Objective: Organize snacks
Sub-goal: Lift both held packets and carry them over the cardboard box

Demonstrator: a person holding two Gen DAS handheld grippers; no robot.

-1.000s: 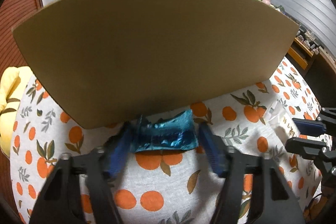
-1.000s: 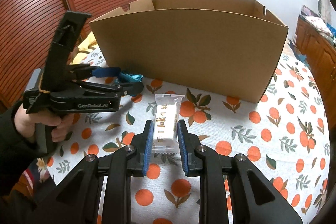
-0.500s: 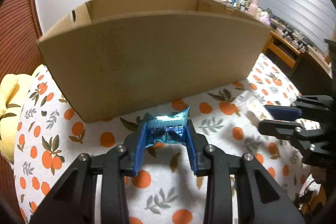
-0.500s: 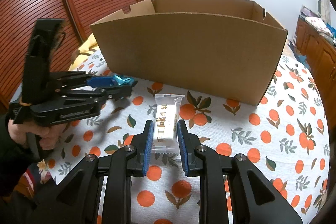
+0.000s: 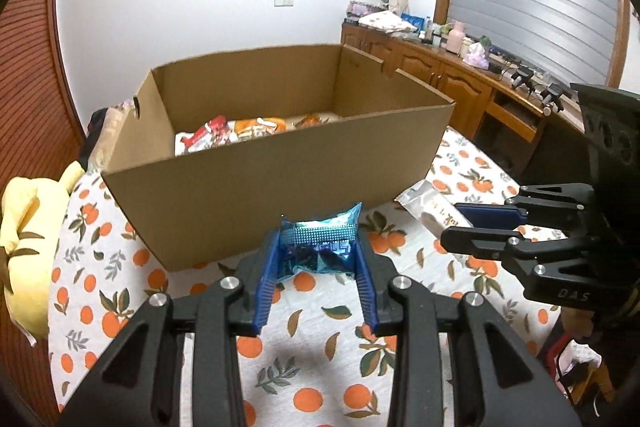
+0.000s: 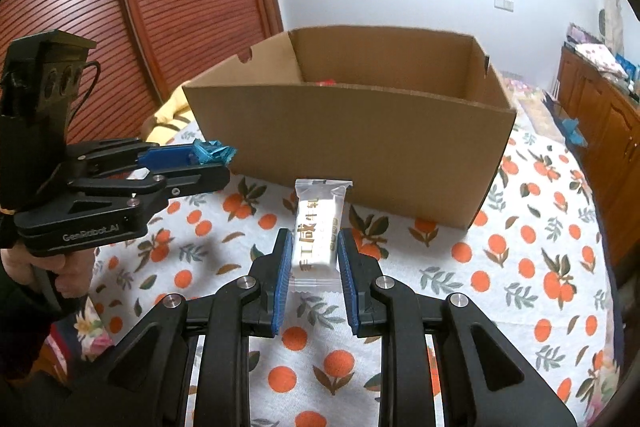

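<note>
My left gripper (image 5: 318,251) is shut on a crinkled blue foil snack (image 5: 318,245) and holds it in the air, in front of the near wall of an open cardboard box (image 5: 280,171). The box holds several red and orange snack packets (image 5: 232,133). My right gripper (image 6: 314,247) is shut on a white snack bar (image 6: 316,227) with gold lettering, also lifted before the box (image 6: 352,147). The left gripper (image 6: 192,163) with the blue snack (image 6: 212,153) shows at the left of the right wrist view. The right gripper (image 5: 472,227) with the white bar (image 5: 430,207) shows at the right of the left wrist view.
The table carries a white cloth with orange prints (image 6: 520,267). A yellow cushion (image 5: 28,235) lies off the table's left side. A wooden sideboard (image 5: 460,83) with clutter stands along the right wall. Red slatted doors (image 6: 120,7) are behind the left arm.
My left gripper closed on the blue snack and rose with it, so the box's inside came into view. My right gripper lifted slightly with the white bar still held.
</note>
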